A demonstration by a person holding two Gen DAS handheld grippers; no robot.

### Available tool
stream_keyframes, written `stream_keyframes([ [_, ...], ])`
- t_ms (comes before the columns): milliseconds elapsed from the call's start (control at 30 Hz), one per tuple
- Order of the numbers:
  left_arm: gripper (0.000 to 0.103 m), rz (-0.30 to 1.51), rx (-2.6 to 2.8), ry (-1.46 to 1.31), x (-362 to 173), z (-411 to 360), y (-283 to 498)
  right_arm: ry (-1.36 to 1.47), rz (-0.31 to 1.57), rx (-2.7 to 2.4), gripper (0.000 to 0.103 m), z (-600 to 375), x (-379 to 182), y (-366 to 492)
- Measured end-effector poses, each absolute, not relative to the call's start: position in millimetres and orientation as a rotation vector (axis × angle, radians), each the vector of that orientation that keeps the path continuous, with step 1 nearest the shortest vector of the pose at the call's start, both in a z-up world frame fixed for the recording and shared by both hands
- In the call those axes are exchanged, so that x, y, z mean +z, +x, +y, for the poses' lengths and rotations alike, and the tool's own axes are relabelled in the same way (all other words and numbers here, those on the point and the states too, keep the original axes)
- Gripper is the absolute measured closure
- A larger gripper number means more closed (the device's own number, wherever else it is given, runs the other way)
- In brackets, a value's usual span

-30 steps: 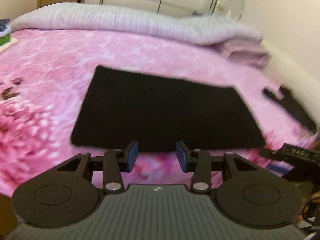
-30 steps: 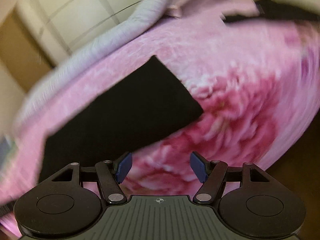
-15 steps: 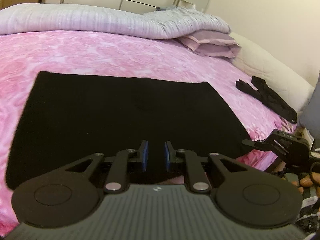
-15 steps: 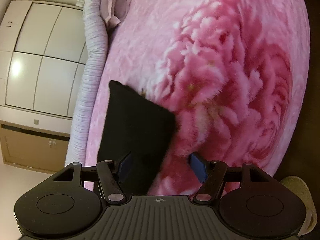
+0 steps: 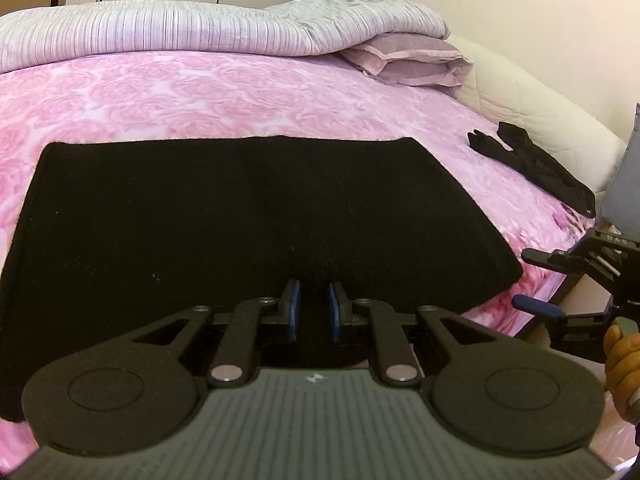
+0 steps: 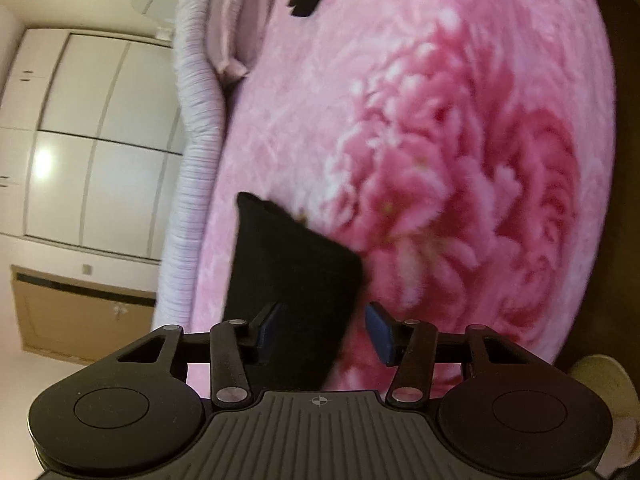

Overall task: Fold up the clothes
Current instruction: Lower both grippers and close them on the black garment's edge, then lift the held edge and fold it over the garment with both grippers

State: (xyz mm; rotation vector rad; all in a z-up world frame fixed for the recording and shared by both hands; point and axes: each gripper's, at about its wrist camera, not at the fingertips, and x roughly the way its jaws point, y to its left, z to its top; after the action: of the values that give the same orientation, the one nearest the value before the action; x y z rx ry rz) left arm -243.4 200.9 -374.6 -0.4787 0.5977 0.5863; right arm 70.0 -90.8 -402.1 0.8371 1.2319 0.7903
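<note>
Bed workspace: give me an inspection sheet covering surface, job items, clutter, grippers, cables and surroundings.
Surface: pink rose-patterned bedspread, smooth.
Job's things: black rectangular folded cloth, flat at the near edge of the bed.
Clutter: small dark garment lying apart near the headboard side; striped lilac duvet and lilac pillow heaped at the far side.
Grippers: left gripper narrowed onto the cloth's near edge, a small gap showing; right gripper has just been closing, cloth corner between its jaws, pads not yet pressing.
Cables: nothing seen.
Surroundings: white wardrobe doors, cream wall.
</note>
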Motion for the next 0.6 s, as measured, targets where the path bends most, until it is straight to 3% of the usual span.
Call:
stream_keyframes([
  [267, 0.090, 0.607, 0.581, -0.475, -378.7, 205.6, -239.4, 0.854, 1.212, 0.789, 0.055, -61.9, -418.8, 75.0],
  [500, 0.090, 0.622, 0.589, -0.459, -381.4, 205.3, -235.4, 0.637, 1.141, 0.817, 0.083, -41.1, -405.3, 72.2],
  [600, 0.096, 0.543, 0.616, -0.563, -374.6, 214.6, -254.4, 0.458, 1.092, 0.817, 0.092, -25.0, -381.4, 66.7],
])
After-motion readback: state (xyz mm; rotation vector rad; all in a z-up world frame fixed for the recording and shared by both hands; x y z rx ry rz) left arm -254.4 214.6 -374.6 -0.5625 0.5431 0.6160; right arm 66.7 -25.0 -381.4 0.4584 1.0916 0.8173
